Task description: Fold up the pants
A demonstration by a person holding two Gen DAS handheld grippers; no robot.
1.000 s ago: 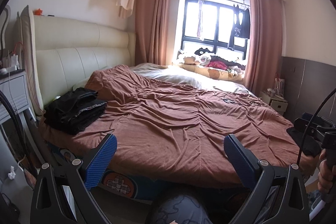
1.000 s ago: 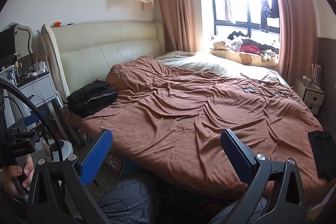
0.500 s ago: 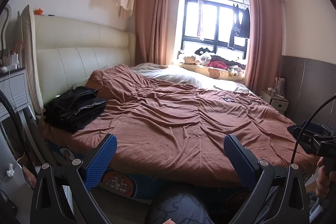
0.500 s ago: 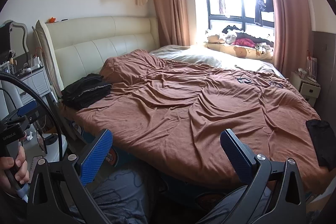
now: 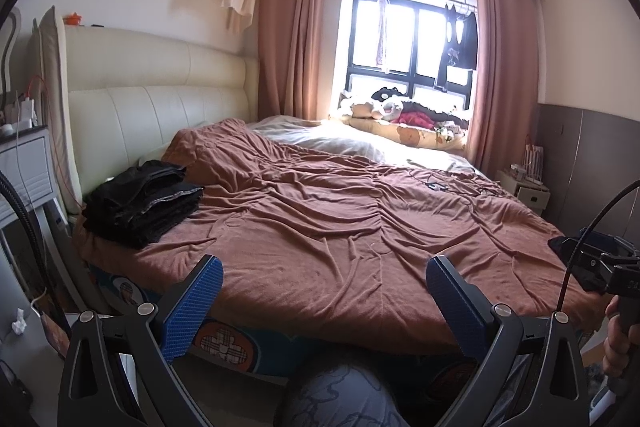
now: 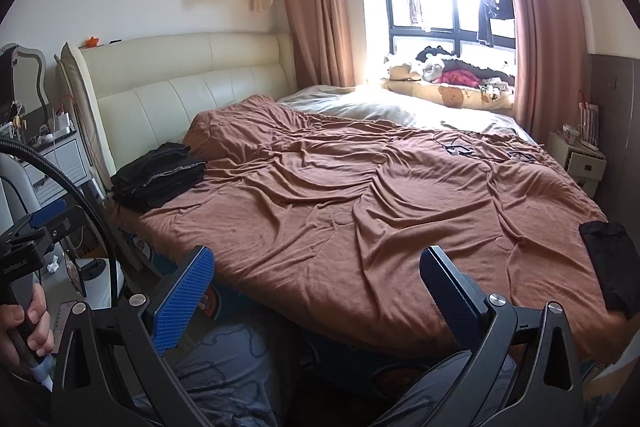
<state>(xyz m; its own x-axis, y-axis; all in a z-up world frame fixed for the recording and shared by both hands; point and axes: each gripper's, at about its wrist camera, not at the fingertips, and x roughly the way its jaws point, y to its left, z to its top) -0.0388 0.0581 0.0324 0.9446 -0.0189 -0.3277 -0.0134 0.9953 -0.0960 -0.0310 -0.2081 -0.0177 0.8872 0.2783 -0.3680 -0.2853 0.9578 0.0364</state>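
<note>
The jaws of the left gripper (image 5: 320, 301) and the right gripper (image 6: 316, 285) both stand wide apart with nothing between them, held off the near edge of the bed (image 5: 320, 227). A stack of folded black pants (image 5: 144, 203) lies at the bed's near left corner by the headboard (image 5: 160, 99), and another black garment (image 6: 612, 259) lies at the near right edge.

each hand-held black plastic gripper frame (image 5: 320, 307) has triangular cut-outs, round silver screws and two blue textured fingers (image 5: 192, 307). a black ribbed cable (image 6: 80, 195) arcs from one handle. the person wears grey patterned trousers (image 5: 340, 399).
</note>
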